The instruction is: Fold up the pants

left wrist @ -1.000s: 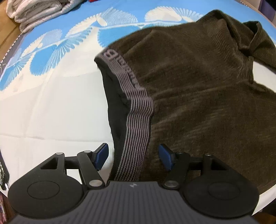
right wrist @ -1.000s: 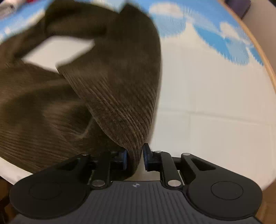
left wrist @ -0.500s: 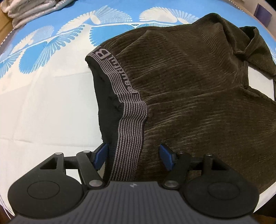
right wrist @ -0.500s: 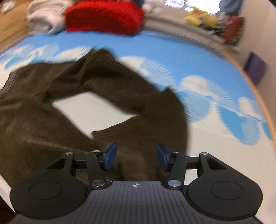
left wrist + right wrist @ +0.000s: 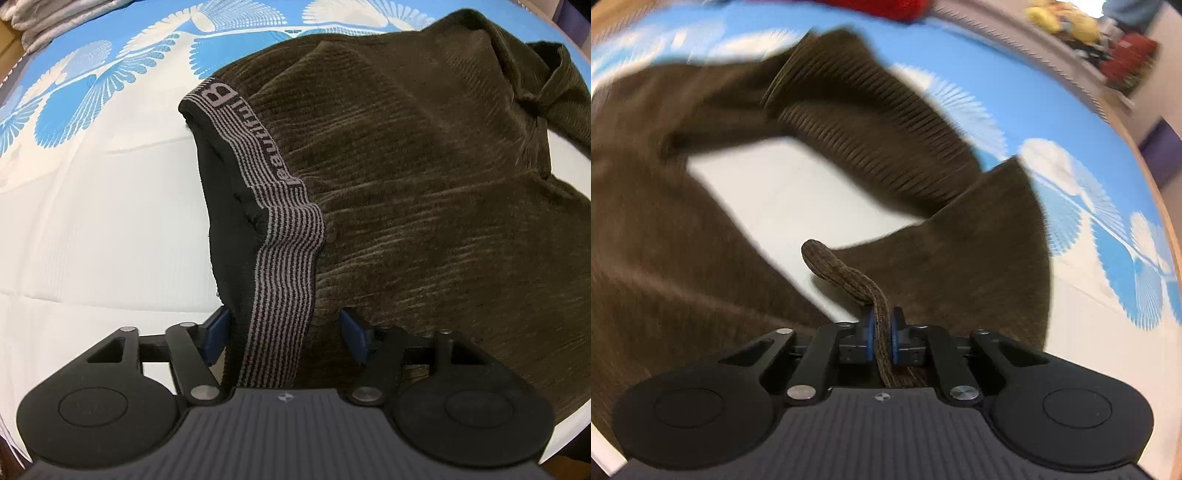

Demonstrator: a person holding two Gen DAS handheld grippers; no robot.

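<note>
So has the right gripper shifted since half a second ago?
Yes. The right gripper has slid left across the bedsheet, from over the trouser leg's width to its inner edge, and is now shut on a ridge of the brown corduroy pants.

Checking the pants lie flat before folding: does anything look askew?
Yes. The pants lie rumpled: the legs splay apart with bare sheet between them, one hem is flipped over, and the striped waistband gapes open.
</note>
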